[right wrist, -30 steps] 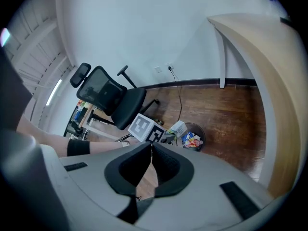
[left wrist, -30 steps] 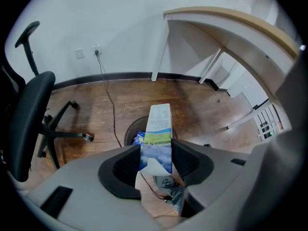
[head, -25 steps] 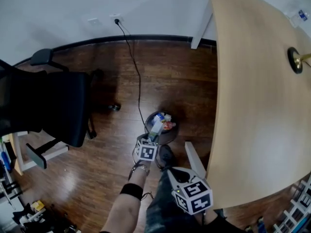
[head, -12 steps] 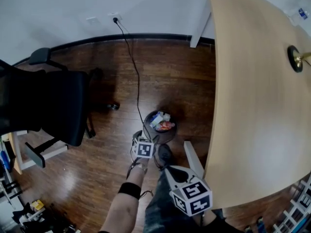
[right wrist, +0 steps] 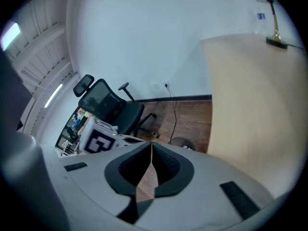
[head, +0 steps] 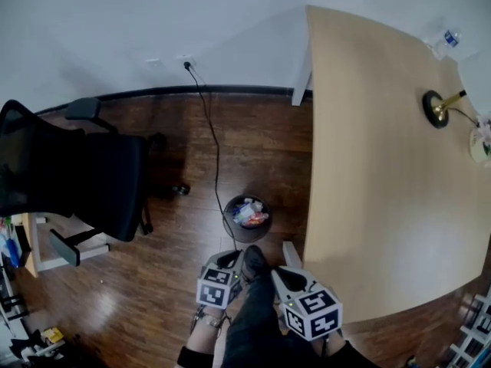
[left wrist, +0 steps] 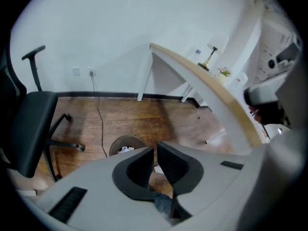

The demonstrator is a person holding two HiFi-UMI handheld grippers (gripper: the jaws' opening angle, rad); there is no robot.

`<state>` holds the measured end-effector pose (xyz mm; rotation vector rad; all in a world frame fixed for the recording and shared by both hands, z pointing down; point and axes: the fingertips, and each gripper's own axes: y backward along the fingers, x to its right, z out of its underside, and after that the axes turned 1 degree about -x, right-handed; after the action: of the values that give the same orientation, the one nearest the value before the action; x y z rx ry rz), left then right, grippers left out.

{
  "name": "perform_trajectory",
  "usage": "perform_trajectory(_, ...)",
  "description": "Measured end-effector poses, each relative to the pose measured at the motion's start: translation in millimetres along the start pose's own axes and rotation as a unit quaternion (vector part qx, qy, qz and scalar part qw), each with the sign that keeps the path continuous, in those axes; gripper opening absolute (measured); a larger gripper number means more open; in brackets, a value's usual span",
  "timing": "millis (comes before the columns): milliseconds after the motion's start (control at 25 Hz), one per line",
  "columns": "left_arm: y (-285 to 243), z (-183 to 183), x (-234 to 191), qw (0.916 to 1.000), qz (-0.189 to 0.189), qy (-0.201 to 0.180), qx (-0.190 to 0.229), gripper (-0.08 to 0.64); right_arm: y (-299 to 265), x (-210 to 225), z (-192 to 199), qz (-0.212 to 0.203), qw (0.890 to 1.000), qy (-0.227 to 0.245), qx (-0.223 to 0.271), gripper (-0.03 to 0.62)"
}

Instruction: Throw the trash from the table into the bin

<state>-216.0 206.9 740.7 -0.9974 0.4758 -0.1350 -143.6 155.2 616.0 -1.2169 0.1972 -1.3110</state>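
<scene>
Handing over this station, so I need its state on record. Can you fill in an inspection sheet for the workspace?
Surface: table, near end bare.
Job's things: bin stands on the floor with trash inside; a bottle at the table's far end.
Clutter: lamp base on the table.
Grippers: left gripper and right gripper, jaws shut, nothing between them.
Cables: black cable runs from the wall socket to beside the bin.
Surroundings: black office chair, wood floor, white wall.
</scene>
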Motion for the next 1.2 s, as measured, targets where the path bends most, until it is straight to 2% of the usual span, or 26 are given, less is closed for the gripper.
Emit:
perform_trajectory(80,35.1,-9.4,25.1,0.9996,0.008,-0.021,0.018,0.0,20.0,2.8,2.6,0.008,1.0,-0.002,0.011,0.005)
perform_trajectory(240,91.8,-22.5,76.6,0.9969,0.033,-0.065,0.027,0.0,61.0,5.5,11.9,0.02,1.0,0.003,0.023,0.005)
perform_trajectory(440,135.3,-66.4,155.4,0.9899,0.073,-0.107,0.059,0.0,122.3,23.9,17.8,0.039,0.998,-0.001,0.047,0.005)
perform_trajectory(600,125.2,-95.9,215.0,0.9806,0.107,-0.149,0.068,0.0,164.1,60.7,11.7,0.033,0.994,-0.012,0.099,0.008)
perform_trajectory(720,102.3,-102.3,257.8,0.9771,0.129,-0.155,0.067,0.0,191.0,103.2,16.1,0.035,0.989,-0.02,0.139,0.006)
perform_trajectory(840,95.2,-102.4,286.5,0.9742,0.121,-0.182,0.057,0.0,223.3,127.2,21.4,0.045,0.986,-0.032,0.16,0.006)
perform_trajectory(1000,92.5,-113.7,305.0,0.9689,0.104,-0.22,0.046,0.0,254.3,153.1,23.9,0.058,0.98,-0.051,0.182,0.006)
perform_trajectory(1200,85.2,-122.3,315.4,0.9689,0.092,-0.225,0.044,0.0,284.1,192.8,39.8,0.083,0.974,-0.079,0.195,0.005)
